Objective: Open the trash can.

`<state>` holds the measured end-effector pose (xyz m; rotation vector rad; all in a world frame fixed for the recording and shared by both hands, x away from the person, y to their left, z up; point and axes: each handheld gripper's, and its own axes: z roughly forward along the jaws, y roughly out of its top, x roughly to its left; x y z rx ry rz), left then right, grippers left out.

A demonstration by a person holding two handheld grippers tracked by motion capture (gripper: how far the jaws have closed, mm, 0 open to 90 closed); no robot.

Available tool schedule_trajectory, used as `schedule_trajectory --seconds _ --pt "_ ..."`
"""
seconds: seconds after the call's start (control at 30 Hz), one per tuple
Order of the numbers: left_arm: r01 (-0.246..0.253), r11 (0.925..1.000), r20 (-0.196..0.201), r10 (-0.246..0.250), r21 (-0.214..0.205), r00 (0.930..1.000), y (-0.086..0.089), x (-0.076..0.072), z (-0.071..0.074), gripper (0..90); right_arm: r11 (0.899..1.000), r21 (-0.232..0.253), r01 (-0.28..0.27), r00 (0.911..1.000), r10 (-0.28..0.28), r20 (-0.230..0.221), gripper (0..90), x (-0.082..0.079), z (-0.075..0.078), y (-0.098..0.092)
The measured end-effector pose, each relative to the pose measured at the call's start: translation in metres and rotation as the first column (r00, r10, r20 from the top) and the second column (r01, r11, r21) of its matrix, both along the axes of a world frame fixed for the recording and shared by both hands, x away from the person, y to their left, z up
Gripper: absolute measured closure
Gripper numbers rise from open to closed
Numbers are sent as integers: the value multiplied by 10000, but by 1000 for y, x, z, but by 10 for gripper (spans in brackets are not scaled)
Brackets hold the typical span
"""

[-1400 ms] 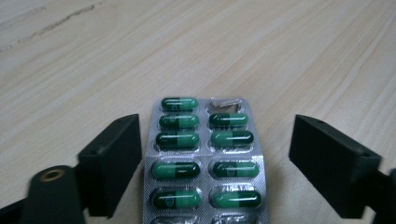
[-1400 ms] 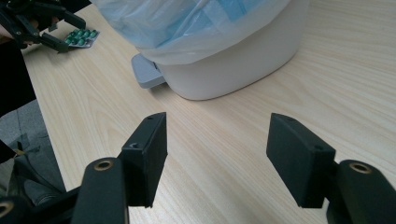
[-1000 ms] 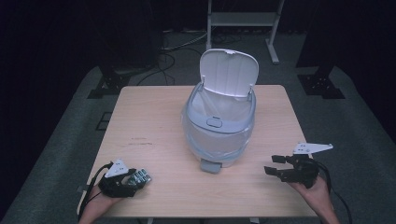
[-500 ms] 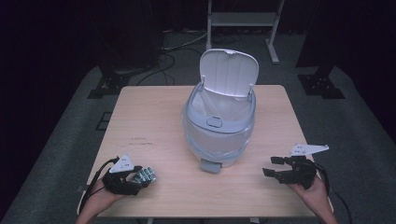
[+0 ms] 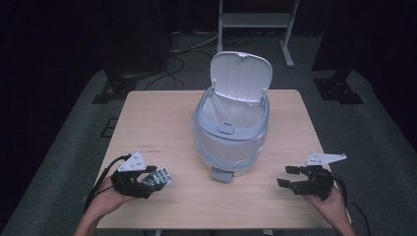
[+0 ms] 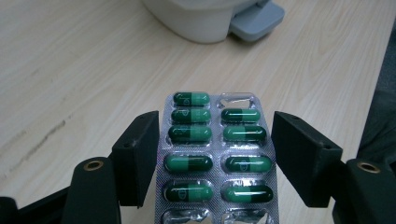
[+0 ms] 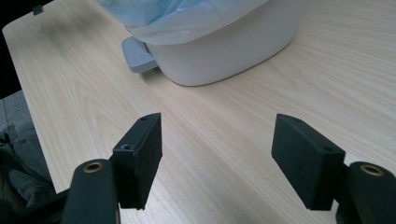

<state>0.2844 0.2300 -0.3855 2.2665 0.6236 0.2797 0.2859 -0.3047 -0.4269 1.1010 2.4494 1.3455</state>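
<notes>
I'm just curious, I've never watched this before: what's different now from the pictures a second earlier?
The left gripper, shut on the blister pack of green capsules, has lifted a little off the table and shifted slightly; the pack went with it. Nothing was newly grasped or released. The right gripper stayed put with its jaws open and empty, and the white pedal bin stands unmoved, lid up.
</notes>
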Motion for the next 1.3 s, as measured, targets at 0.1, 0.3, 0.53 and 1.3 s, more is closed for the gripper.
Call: schedule_trajectory --seconds 0.1,0.3,0.53,1.3 --pt "82 9999 -12 -82 67 10000 -4 4 8 333 10000 9 20 10000 -20 12 320 -1 0 -1" --pt "379 9993 -60 -378 20 9993 -11 11 24 333 10000 -53 8 10000 -8 13 314 -1 0 -2" --pt "470 9988 6 -470 -112 9989 -16 18 39 333 9999 -153 -70 10000 70 52 314 -1 0 1" --pt "727 9973 296 -731 126 9969 -29 27 85 333 9997 -137 -185 9998 184 -46 312 -2 -2 0"
